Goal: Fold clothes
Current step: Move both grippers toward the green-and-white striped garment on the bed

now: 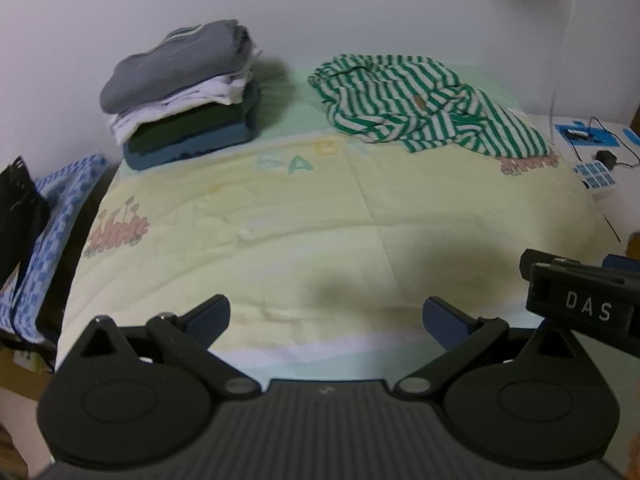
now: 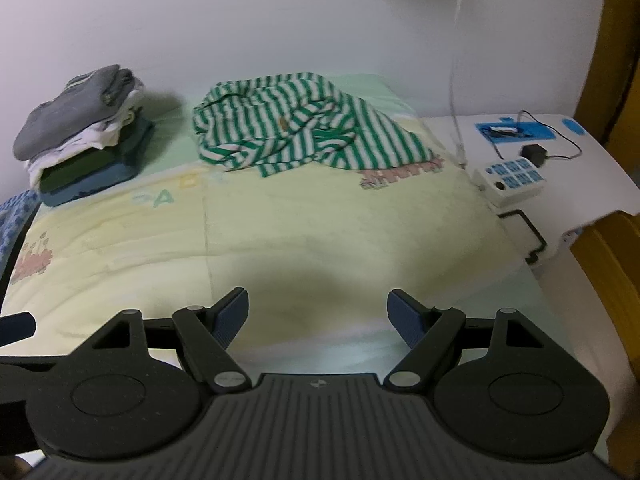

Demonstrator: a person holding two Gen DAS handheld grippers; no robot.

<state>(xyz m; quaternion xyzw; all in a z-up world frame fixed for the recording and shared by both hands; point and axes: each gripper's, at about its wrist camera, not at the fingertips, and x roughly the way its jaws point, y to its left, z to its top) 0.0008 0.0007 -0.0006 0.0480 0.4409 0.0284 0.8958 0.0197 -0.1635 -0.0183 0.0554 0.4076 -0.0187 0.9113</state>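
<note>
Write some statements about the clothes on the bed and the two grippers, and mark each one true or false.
1. The striped shirt lies neatly folded. False: it lies crumpled and unfolded on the quilt.
2. The folded stack has a grey garment on top. True.
3. The left gripper holds the shirt. False: its jaws are open and hold nothing.
4. The right gripper has open jaws. True.
5. The stack touches the shirt. False: bare quilt separates them.

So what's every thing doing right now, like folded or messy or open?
Green-and-white striped shirt: crumpled, unfolded, on the quilt.
Stack of clothes: folded, piled, grey one on top.
Quilt: spread flat.
Left tool: open, holding nothing.
Right tool: open, holding nothing.
</note>
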